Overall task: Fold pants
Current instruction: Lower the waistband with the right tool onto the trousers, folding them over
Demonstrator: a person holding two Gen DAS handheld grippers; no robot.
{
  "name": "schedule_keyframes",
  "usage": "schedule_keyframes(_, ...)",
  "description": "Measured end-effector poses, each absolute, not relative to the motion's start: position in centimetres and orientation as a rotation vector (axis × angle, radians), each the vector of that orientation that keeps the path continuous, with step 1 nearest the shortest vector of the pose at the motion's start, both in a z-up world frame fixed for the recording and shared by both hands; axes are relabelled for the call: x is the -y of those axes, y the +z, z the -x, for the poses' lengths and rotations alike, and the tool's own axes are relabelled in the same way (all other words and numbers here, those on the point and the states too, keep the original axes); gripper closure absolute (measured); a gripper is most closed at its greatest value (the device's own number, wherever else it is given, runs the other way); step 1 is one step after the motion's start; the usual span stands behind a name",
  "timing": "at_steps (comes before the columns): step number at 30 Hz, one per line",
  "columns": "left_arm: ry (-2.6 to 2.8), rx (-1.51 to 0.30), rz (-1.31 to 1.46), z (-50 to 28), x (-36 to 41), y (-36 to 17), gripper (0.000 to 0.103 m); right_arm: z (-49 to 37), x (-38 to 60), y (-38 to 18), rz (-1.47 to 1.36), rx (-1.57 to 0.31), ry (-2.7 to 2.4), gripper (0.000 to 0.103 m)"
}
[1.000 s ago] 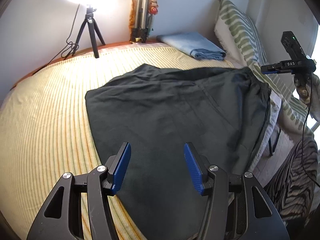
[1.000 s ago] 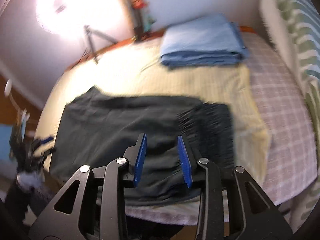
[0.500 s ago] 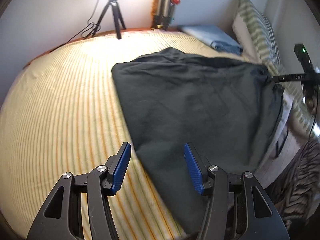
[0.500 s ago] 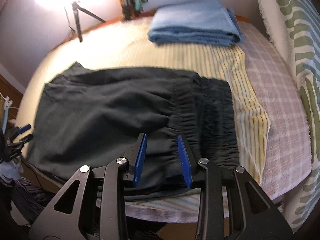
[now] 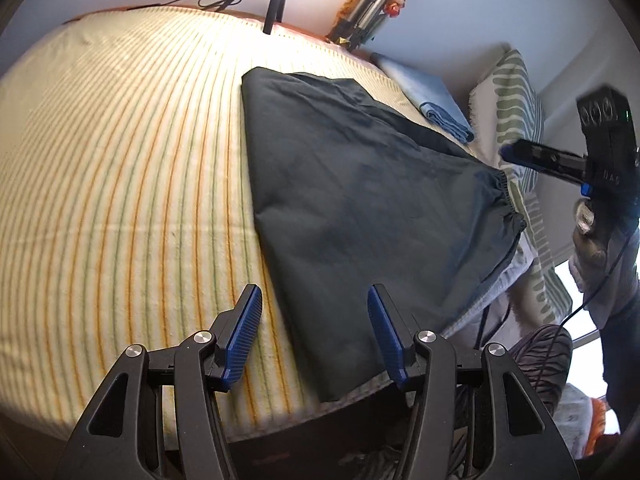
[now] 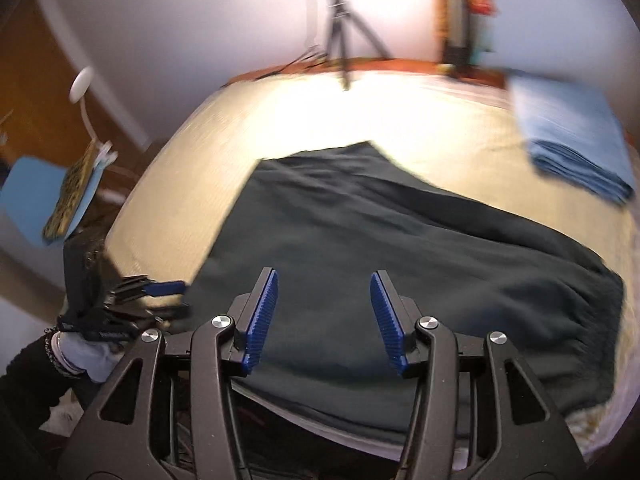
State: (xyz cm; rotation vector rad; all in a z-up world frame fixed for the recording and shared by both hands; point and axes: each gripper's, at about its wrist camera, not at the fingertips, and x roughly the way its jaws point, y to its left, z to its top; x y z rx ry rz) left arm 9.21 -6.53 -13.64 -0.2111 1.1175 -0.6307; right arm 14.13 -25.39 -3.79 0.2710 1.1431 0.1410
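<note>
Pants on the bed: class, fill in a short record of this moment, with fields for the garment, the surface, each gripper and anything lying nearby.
garment: dark pants, spread flat, elastic waistband toward the pillow
surface: yellow striped bedspread
left gripper: open, above the pants' near edge, holding nothing
right gripper: open, above the pants' near edge, holding nothing
nearby: folded blue cloth beyond the pants; green-patterned pillow; tripod at the far edge
fold status: not yet started
</note>
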Motion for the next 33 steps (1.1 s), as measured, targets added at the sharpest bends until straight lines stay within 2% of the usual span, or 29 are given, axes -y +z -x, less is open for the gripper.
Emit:
schedule_keyframes(9,-0.672,-1.105,0.234,-8.7,6.8,-13.8,0.053,-22.6,16.4,-8.3,-0.312,-1.260,0.250,0.052)
schedule_keyframes(16,-0.734,-1.049,0.204,-7.7,7.7,-13.2,0.055,-27.3,13.1,-12.4,-0.274,-1.384,0.164,0.052)
schedule_keyframes(28,-0.772,-1.020,0.207,-7.2,8.1,-12.7,0.056,-30.3,9.2,-15.9,-0.057,-1.551,0.043,0.052)
schedule_keyframes(33,-0.771,-1.013,0.191,-6.8,8.6,-12.7,0.055,-30.1,8.2,-16.3,0.026,-1.559,0.029,0.052)
